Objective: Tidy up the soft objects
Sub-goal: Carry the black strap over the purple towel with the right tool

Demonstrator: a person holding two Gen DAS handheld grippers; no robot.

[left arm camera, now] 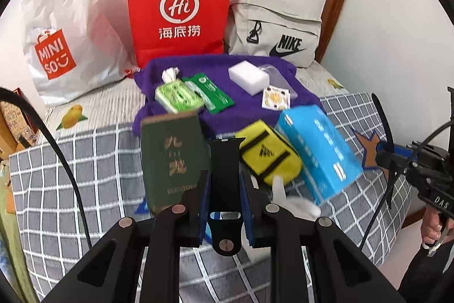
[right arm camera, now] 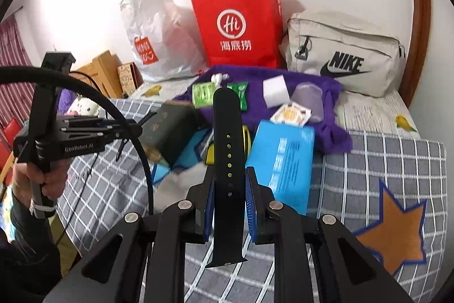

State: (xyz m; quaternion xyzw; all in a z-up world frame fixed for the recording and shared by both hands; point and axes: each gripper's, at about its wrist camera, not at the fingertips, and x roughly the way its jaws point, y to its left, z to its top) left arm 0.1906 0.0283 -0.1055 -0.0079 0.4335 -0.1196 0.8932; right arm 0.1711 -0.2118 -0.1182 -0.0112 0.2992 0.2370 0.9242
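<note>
Gripping one black rubber watch-strap half each, the left gripper (left arm camera: 224, 189) pinches the short buckle-end piece (left arm camera: 225, 175) and the right gripper (right arm camera: 229, 189) the long holed piece (right arm camera: 228, 149). Both hang clear above the grey checked quilt (right arm camera: 383, 161), likely kept apart for sorting.

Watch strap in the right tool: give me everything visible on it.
The watch strap is the long half of a band: black, matte, rubbery-looking, with a row of adjustment holes showing yellow-green through some. One end is rounded, the other has a connector lug. It stands on edge between the right tool's blue pads, clamped mid-length, clear of the bed.
</note>
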